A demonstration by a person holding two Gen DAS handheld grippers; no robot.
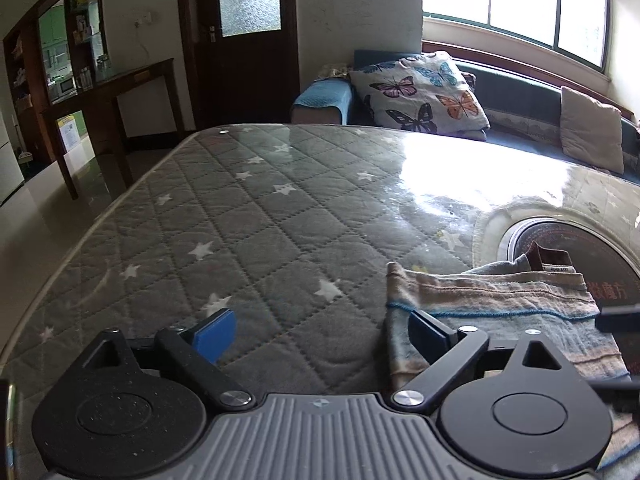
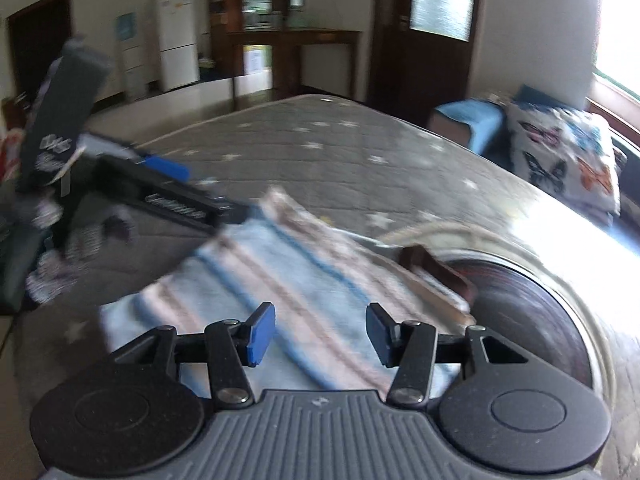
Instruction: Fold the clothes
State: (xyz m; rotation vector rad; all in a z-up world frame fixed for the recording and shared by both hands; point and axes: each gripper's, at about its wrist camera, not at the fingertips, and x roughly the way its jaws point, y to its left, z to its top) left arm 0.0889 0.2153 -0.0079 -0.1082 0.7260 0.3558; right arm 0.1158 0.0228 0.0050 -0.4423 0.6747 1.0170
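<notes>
A folded striped garment [image 1: 500, 308], pale blue and beige, lies on the grey quilted star-print table cover [image 1: 248, 220]. My left gripper [image 1: 320, 332] is open; its right finger sits over the garment's left edge, its left finger over bare cover. In the right wrist view the same garment [image 2: 280, 280] lies flat just ahead of my right gripper [image 2: 320, 338], which is open and empty above its near part. My left gripper [image 2: 168, 192] shows there at the garment's far left corner, blurred.
A dark round disc under clear film [image 1: 580, 248] lies beside the garment, also in the right wrist view [image 2: 532, 312]. A sofa with a butterfly pillow [image 1: 420, 92] stands behind the table. A wooden counter [image 1: 120, 84] and door [image 1: 248, 40] are farther back.
</notes>
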